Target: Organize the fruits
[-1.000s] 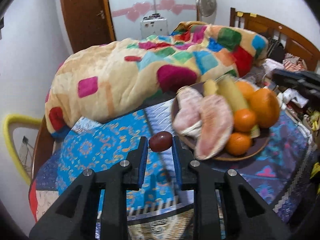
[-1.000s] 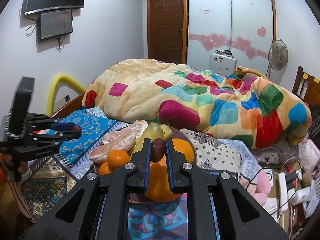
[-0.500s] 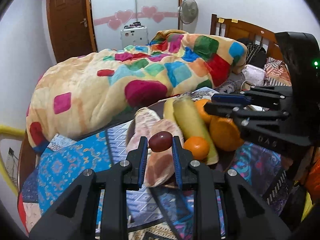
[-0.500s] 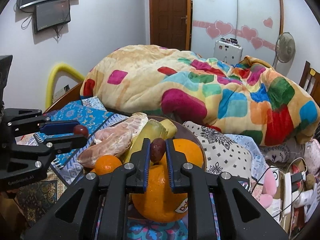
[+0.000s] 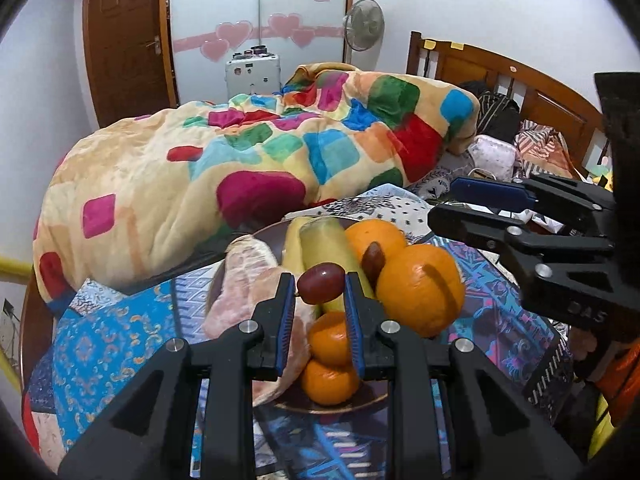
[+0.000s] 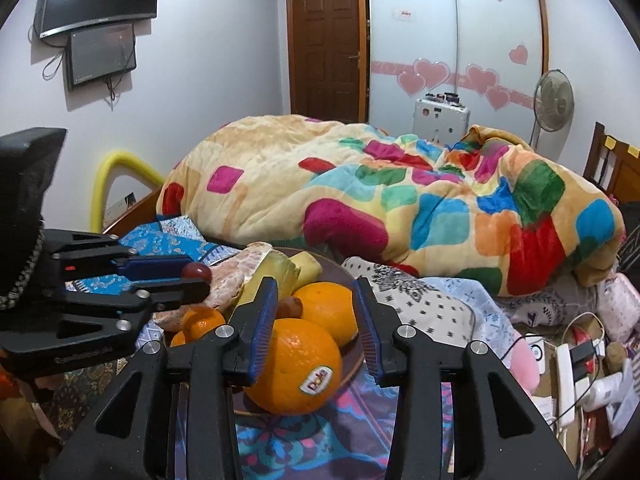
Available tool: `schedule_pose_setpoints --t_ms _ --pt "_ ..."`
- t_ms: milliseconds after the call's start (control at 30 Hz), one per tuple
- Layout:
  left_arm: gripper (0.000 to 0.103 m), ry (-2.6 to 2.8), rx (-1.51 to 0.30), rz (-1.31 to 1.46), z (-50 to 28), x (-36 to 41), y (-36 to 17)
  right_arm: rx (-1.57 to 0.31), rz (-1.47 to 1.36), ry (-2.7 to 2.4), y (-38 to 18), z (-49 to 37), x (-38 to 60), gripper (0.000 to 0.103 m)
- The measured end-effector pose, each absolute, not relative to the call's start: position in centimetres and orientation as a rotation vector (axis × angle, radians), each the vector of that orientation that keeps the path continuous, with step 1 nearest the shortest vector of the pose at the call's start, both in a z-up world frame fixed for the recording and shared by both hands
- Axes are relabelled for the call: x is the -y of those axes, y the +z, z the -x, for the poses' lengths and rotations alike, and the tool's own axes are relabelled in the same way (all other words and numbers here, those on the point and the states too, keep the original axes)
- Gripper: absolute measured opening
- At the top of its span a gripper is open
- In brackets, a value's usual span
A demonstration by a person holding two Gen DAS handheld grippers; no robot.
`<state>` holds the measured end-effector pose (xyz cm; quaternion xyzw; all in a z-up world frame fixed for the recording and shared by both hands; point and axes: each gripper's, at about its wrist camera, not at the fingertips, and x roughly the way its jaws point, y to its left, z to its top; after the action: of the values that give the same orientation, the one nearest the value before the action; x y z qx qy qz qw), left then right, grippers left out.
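Patterned blue cloth [image 5: 100, 344] covered the table at the bottom of both views, slick-looking and busy with print. Nearest you in the left wrist view, your left gripper [image 5: 320, 292] was pinched shut on a smooth, dark red grape-like fruit [image 5: 321, 288], hovering over the near side of the brown plate [image 5: 340, 404]. In the right wrist view your right gripper [image 6: 314, 304] had just been opening, its ribbed blue pads standing apart with nothing between them, and the brown date-like fruit [image 6: 290, 307] lay just beyond, wedged between the two large oranges [image 6: 296, 364]. On the plate, frame centre, sat glossy round tangerines [image 5: 330, 340], pale fibrous peeled pomelo segments [image 5: 256, 280] and long yellow-green bananas [image 5: 326, 240]. Farther back, across the upper half, a plush quilt [image 5: 260, 160] with coloured squares was heaped on the bed. Your risk, as I judged it, was the round fruit: released onto that curved pile it could roll off the plate, and the date could slip from between the oranges if they got nudged.
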<state>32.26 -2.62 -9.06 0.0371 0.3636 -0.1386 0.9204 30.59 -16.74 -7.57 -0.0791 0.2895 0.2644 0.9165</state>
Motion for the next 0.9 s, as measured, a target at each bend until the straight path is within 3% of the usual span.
schedule_pose_setpoints --t_ms 300,567,900 --pt "0.024 -0.265 -0.769 -0.104 -33.1 3.8 -10.0 -0.561 0.155 0.562 -7.3 -29.5 17.8 0.036" --pt "0.034 -0.262 -0.791 -0.083 -33.1 3.5 -10.4 -0.549 0.151 0.562 -7.2 -29.2 18.0 0.036" --pt "0.034 -0.260 -0.658 -0.018 -27.4 1.7 -5.3 -0.499 0.132 0.549 -4.5 -26.1 18.3 0.036"
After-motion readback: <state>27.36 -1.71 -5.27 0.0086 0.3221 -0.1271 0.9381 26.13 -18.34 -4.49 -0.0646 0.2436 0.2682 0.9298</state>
